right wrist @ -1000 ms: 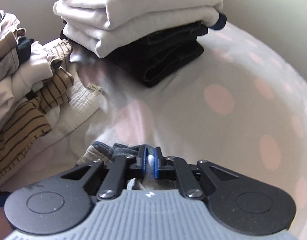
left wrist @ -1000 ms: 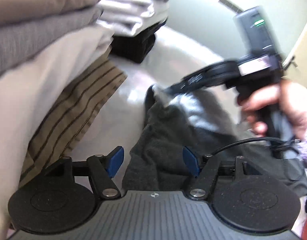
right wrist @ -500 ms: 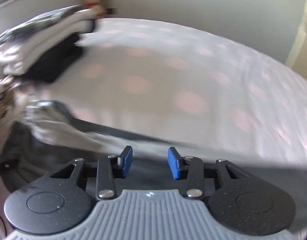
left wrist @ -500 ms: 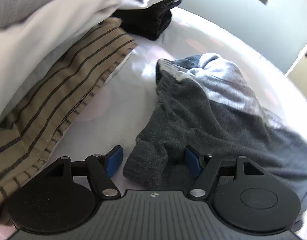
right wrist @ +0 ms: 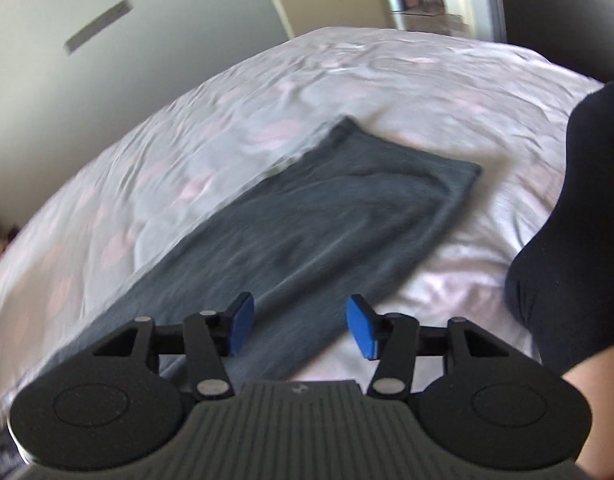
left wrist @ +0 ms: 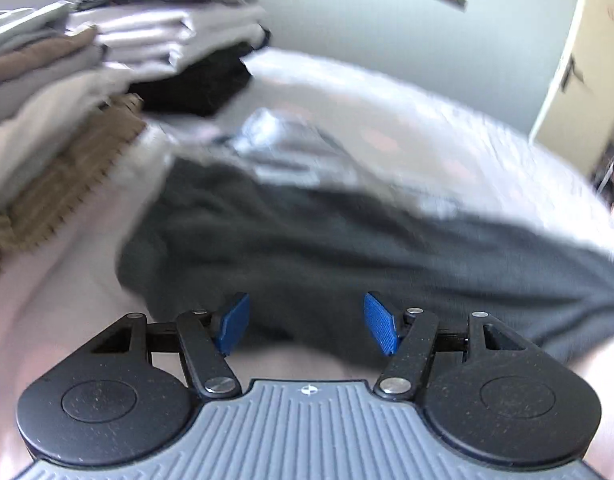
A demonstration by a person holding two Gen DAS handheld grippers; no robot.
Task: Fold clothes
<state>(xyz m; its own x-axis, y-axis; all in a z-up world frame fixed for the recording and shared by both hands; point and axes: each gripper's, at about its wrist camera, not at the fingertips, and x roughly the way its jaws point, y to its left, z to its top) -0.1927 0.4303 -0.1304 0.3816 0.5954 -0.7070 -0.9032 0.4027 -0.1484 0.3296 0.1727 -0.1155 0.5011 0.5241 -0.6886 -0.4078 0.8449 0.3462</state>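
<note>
The grey garment (right wrist: 319,224) lies stretched across the bed (right wrist: 387,80). The right gripper (right wrist: 301,328) hovers above it, jaws opening; the left gripper (left wrist: 307,324) has jaws apart, closing slightly.

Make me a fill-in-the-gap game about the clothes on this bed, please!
1. The long garment stretched across the bedsheet is dark ____.
2. The pads on the right gripper are coloured ____.
3. Beside the striped brown cloth, the folded clothes sit in a ____.
4. At the right edge of the right wrist view, a person's foot wears a dark ____.

Missing words: grey; blue; stack; sock
</note>
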